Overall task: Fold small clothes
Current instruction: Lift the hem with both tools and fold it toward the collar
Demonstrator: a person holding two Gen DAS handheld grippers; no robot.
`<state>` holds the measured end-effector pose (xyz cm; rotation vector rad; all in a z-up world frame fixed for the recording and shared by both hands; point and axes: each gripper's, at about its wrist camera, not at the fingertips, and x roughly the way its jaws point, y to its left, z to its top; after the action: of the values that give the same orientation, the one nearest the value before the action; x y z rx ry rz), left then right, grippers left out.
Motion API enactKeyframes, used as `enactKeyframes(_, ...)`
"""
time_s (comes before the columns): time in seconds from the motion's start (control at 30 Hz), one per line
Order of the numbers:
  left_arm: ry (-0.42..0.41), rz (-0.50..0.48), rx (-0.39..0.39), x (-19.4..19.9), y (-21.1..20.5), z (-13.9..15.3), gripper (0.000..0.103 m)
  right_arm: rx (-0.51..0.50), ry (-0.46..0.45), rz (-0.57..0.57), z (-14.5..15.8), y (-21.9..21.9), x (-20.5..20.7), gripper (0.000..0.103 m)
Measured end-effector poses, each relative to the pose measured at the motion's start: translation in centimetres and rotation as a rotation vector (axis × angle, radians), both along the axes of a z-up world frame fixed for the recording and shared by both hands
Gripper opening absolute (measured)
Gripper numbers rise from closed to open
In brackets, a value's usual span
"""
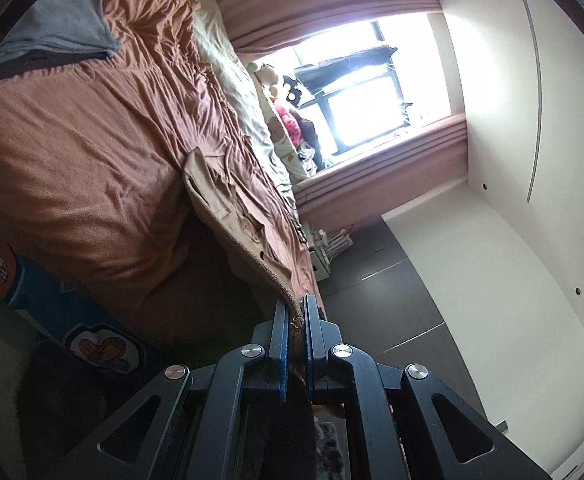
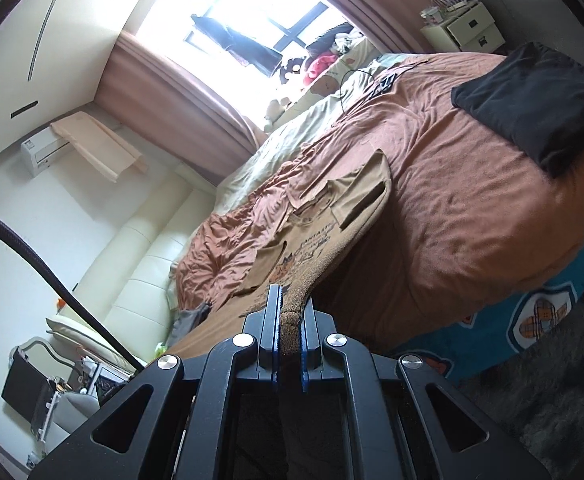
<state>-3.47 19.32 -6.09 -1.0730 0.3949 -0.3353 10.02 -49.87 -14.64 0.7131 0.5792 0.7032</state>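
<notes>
A small tan shirt [image 1: 228,200] with a printed front [image 2: 312,240] is stretched above the brown bedspread [image 1: 84,152], its far end with the sleeves resting on the bed. My left gripper [image 1: 297,312] is shut on one near corner of the shirt's hem. My right gripper [image 2: 291,304] is shut on the other near corner. The hem runs taut between the blue pads [image 2: 277,312], and the cloth's underside is in shadow.
A folded grey garment [image 1: 56,28] lies on the bed in the left wrist view, and a folded black one [image 2: 532,100] in the right wrist view. Stuffed toys [image 1: 280,100] line the window side. A blue patterned sheet [image 2: 532,312] hangs at the bed's edge. A cream headboard [image 2: 140,260] stands at one end.
</notes>
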Motion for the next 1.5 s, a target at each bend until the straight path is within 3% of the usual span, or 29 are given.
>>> enactKeyframes(0.27,-0.008,0.002,0.017,-4.8,-1.4,0.3,0.006,0.01,-0.017,0.005,-1.0,-1.5,-3.1,0.004)
enactKeyframes(0.6,-0.035,0.013,0.064,-4.1,-2.6,2.1,0.006,0.011,-0.032,0.008,-1.9,-2.1,-2.1,0.004)
enactKeyframes(1.0,-0.04,0.033,0.059,1.6,-0.8,3.7,0.006,0.073,-0.057,-0.029,0.1,-0.7,3.8,0.004)
enactKeyframes(1.5,0.027,0.038,0.09,10.5,0.6,5.0,0.006,0.014,-0.032,-0.032,1.3,2.6,12.3,0.004)
